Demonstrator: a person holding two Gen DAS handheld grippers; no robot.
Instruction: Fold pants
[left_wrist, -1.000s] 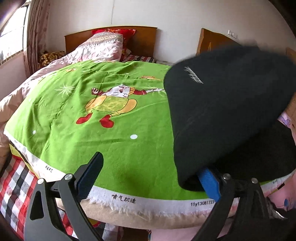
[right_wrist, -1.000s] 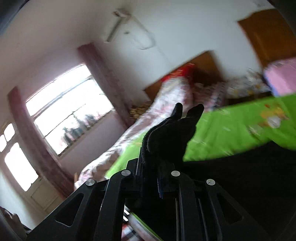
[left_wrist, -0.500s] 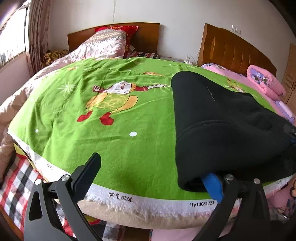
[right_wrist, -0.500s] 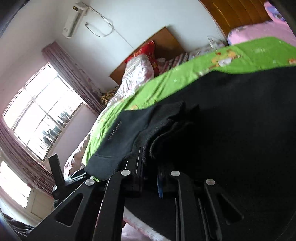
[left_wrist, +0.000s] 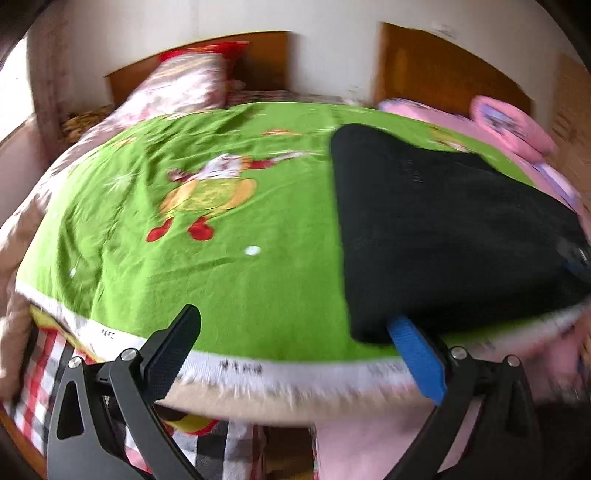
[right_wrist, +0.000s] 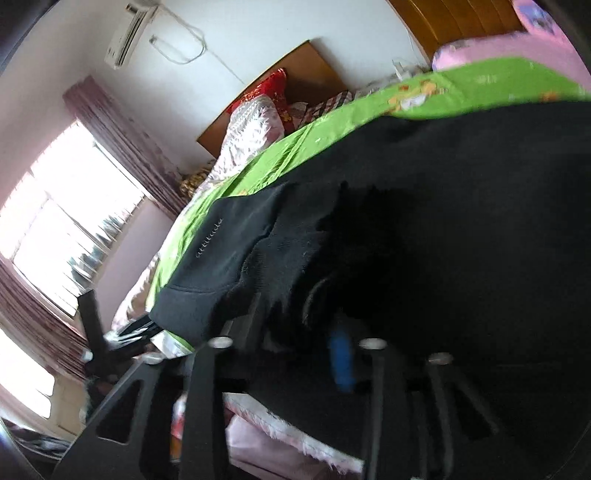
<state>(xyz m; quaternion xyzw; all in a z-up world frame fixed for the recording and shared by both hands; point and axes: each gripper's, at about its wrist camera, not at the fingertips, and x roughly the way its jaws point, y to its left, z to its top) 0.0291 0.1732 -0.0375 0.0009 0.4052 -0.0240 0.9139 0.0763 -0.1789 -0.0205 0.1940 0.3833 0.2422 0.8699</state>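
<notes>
Nearest us, our left gripper (left_wrist: 295, 354) hangs at the near edge of the green blanket (left_wrist: 229, 266), jaws wide apart, its blue finger tucked under the pants' (left_wrist: 443, 236) near corner. Our right gripper (right_wrist: 295, 332) is letting go, jaws opening with black cloth between them. Farther along the blanket the pants lie folded. If cloth snags a finger as we pull away, the fold could drag open.

Black pants (left_wrist: 436, 236) are lying folded on the right part of a green blanket (left_wrist: 229, 266). The left gripper (left_wrist: 295, 336) is hovering at the blanket's near edge, jaws spread wide, its blue pad (left_wrist: 417, 358) seemingly touching the pants' near corner through the blur.
</notes>
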